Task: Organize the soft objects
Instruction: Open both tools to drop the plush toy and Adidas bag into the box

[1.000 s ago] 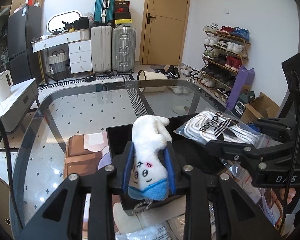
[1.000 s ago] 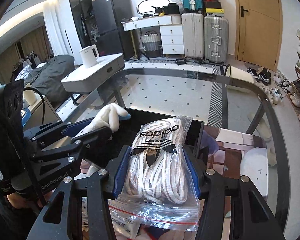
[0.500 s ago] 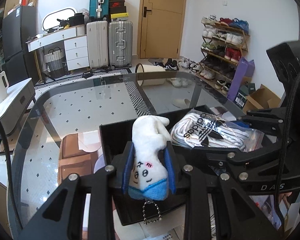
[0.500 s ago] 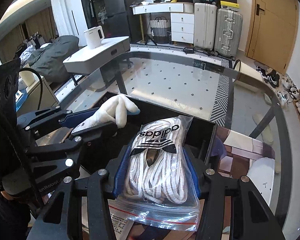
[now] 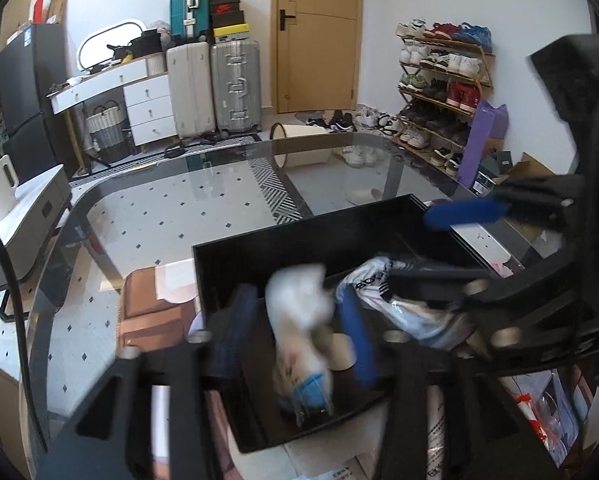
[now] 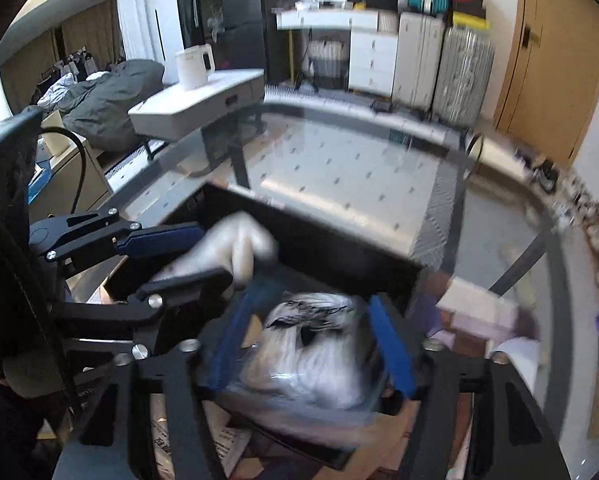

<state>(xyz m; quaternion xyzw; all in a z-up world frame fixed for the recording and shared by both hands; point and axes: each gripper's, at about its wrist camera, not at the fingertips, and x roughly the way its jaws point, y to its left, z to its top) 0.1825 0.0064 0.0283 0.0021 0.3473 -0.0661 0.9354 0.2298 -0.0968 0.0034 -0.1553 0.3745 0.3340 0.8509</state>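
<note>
Over my round dark-rimmed glass table (image 5: pixel 147 216), the open black rectangular box (image 5: pixel 299 236) sits near the front edge, with bare glass beyond its far wall. My right gripper (image 6: pixel 311 344) is opening, its pads clear of the clear zip bag of white cord (image 6: pixel 315 356), which lies inside the box. My left gripper (image 5: pixel 295 336) is opening too, and the small white plush toy (image 5: pixel 299 320) lies between its jaws in the box, long axis pointing away from me, blue end nearest.

Plush toy (image 5: pixel 299 320) and bag (image 6: pixel 315 356) motion-blurred
</note>
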